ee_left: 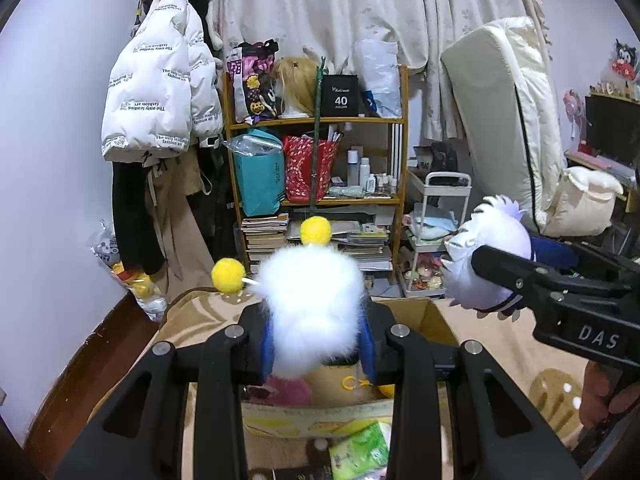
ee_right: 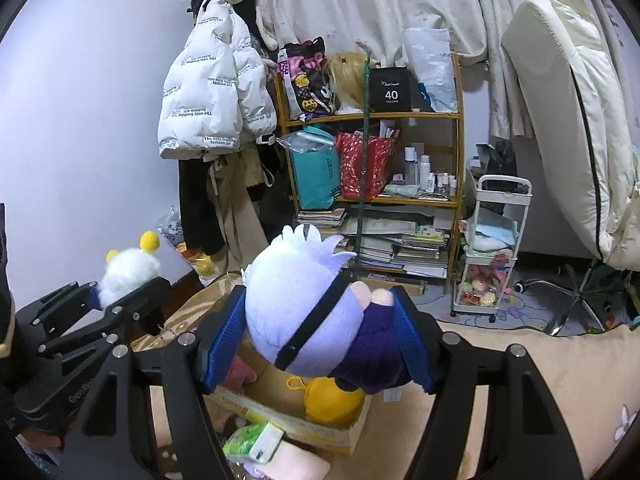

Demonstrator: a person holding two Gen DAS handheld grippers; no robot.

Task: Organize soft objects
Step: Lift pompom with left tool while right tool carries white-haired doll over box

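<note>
1. The left gripper [ee_left: 318, 340] is pinching the fluffy white toy [ee_left: 312, 312] above the cardboard box [ee_left: 432, 316].
2. The right gripper [ee_right: 316, 340] is squeezing the purple doll [ee_right: 304, 312] over it.
3. Next, both probably need lowering and letting go.

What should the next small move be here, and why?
Probably lower the right gripper toward the cardboard box and release: it clamps the white-haired plush doll above the box, which already holds a yellow plush. The left gripper grips a fluffy white plush.
</note>
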